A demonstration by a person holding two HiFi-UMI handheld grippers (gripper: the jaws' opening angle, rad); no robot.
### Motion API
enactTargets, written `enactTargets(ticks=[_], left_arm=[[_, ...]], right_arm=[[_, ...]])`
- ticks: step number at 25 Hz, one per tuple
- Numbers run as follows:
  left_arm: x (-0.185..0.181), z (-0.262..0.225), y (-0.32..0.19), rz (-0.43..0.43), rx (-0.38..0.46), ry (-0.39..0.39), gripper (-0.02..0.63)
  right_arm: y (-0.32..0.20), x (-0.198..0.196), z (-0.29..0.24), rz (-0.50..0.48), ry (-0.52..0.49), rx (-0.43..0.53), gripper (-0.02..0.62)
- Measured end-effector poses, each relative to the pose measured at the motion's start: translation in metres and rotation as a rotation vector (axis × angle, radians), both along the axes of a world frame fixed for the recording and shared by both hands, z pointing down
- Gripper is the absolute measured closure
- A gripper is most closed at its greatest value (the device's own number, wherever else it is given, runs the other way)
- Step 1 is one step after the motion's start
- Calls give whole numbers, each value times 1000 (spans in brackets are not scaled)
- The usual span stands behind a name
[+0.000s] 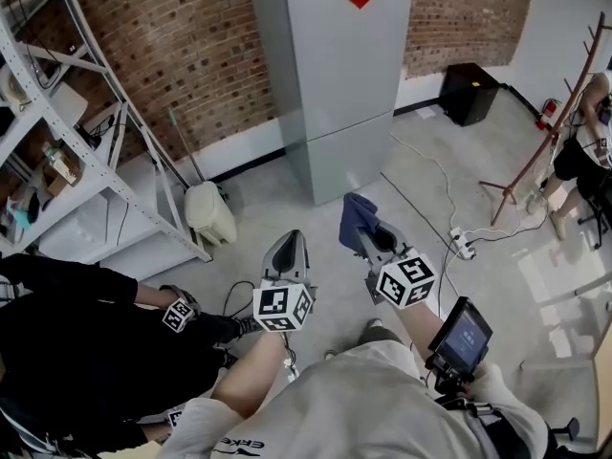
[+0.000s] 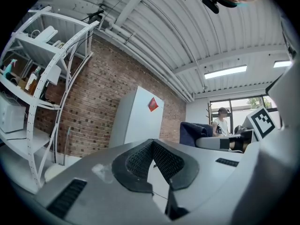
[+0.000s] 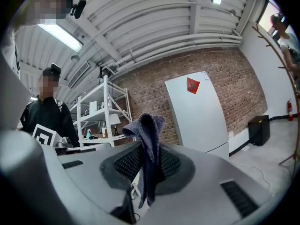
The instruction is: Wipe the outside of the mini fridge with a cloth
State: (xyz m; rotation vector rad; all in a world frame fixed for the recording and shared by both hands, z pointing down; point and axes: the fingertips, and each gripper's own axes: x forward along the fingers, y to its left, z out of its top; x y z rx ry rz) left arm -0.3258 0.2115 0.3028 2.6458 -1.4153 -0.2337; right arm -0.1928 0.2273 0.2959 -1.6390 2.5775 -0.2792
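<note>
Cloth [image 1: 356, 213] first: your right hand-held gripper [image 1: 371, 237] has its jaws clamped on a fold of this dark blue cloth. The right gripper view shows it standing up above the tips with a loose end trailing below them. Your left hand-held gripper [image 1: 287, 253] is closed with nothing between its pads, and you hold it just beside the right one above the concrete floor [image 1: 287, 199]. A person in black [image 1: 76, 333] crouches close on your left, so a wide swing that way could hit them. Further out, a white cable runs to a power strip [image 1: 462, 244] on the floor to the right of your path and could catch a foot. Well beyond both grippers, the grey fridge [image 1: 335, 75] stands against the brick wall, and no wiping has begun. The pinch on the cloth looks narrow, so dragging it hard across the panel could pull it free. If the fold sits off to one side, bare jaw tips could scrape the finish
</note>
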Motion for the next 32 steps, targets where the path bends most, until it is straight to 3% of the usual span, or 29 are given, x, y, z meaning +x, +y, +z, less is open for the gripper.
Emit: enactTargets(ticks=[10, 26, 32], left_arm=[[22, -6, -77, -51, 8, -15, 603], [131, -48, -250, -174, 21, -11, 603], [144, -49, -291, -193, 11, -19, 603]], right_arm=[[-85, 27, -13, -45, -6, 39, 537], [-269, 149, -49, -169, -1, 73, 537], [-315, 160, -51, -193, -9, 68, 537]])
